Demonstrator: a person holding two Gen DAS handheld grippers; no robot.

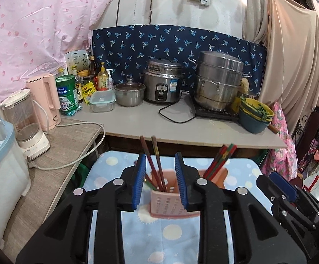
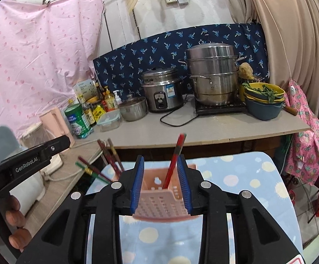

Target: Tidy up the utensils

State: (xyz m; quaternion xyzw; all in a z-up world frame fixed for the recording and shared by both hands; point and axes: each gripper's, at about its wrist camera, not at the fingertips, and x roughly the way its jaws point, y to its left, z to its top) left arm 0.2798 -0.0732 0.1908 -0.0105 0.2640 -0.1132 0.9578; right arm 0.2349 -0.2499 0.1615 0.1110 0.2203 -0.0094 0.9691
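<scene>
Left wrist: chopsticks (image 1: 157,165) seemingly between jaws.

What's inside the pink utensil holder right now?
The pink utensil holder holds chopsticks: dark brown ones in its left compartment, red and green ones in its right. Their lower ends are hidden behind the perforated wall, so the bottom cannot be seen.

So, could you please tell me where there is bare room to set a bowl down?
The grey counter is free in front of the rice cooker and steamer pot. Its left end, around the green tin and bottles, is crowded.
</scene>
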